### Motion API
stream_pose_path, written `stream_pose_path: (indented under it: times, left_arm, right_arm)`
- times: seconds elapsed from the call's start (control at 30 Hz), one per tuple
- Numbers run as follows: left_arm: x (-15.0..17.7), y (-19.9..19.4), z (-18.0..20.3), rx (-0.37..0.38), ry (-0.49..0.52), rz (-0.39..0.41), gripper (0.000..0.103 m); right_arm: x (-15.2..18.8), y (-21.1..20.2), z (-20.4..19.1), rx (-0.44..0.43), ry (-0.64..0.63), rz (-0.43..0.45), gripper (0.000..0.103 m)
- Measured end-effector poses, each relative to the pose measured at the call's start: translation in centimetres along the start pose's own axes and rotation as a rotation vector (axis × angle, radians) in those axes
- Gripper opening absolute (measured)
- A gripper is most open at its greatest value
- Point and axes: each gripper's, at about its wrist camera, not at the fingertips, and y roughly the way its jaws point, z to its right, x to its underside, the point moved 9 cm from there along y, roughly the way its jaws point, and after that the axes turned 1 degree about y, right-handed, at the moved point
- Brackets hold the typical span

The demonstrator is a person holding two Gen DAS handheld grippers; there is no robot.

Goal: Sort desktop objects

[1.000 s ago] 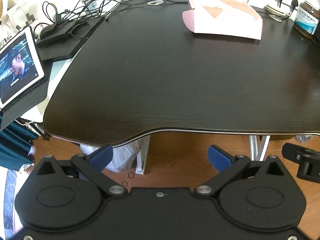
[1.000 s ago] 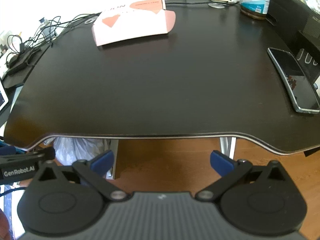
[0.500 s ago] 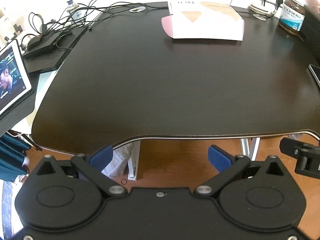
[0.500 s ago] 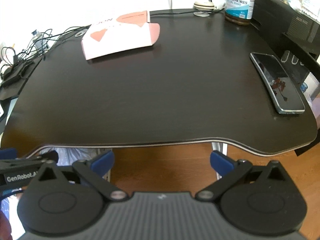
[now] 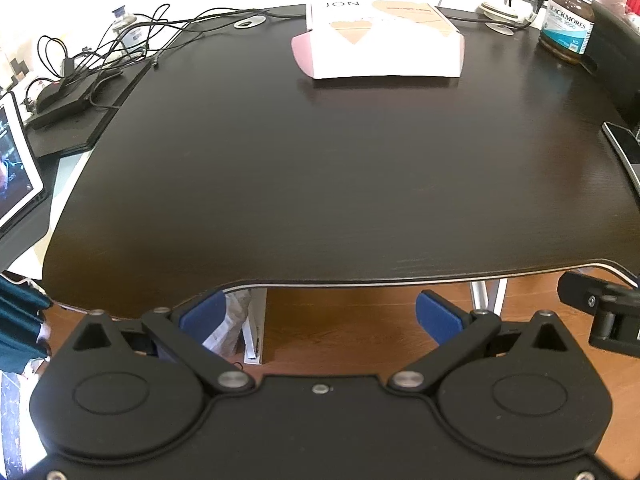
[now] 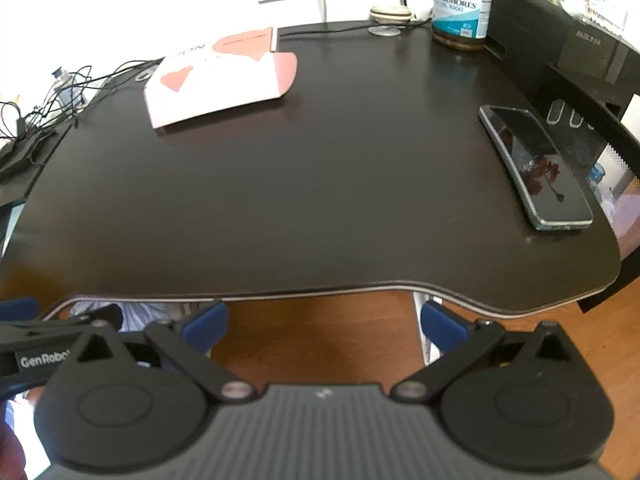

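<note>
Both views have panned right over the last second: tablet has slid almost out of the left wrist view, phone has come fully into the right wrist view, box and jar shifted left in frame. Left wrist view: left gripper (image 5: 320, 314) wide, blue pads spread, nothing between them, held off the near edge of the dark counter (image 5: 320, 184) above the wood floor. Pink-and-white box (image 5: 384, 42) lies flat at the far centre of the counter. Brown jar (image 5: 566, 32) with a blue label stands upright at the far right corner, well apart from the box. Phone (image 5: 624, 148) is only partly visible at the right edge. Tablet (image 5: 16, 168) sits off the counter's left side, cut by the frame; cable tangle (image 5: 116, 52) lies at far left on a black tray. Part of the right gripper's body shows at lower right. Right wrist view: right gripper (image 6: 324, 326) also wide and empty, short of the counter's front edge. Phone (image 6: 534, 166) lies flat, screen up, near the right edge of the counter, long axis running away from the camera. Box (image 6: 218, 76) at far left-centre, jar (image 6: 460, 10) at the far edge just beside a black unit (image 6: 560, 48). Counter middle is bare.
</note>
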Motion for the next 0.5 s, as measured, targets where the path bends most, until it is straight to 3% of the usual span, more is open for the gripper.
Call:
stream_pose_path:
  times: [0.5]
  left_arm:
    - [-0.5,0.9,1.7,0.014,0.006,-0.020,0.103]
  right_arm:
    - [-0.4,0.4,1.8,0.004,0.014,-0.003,0.102]
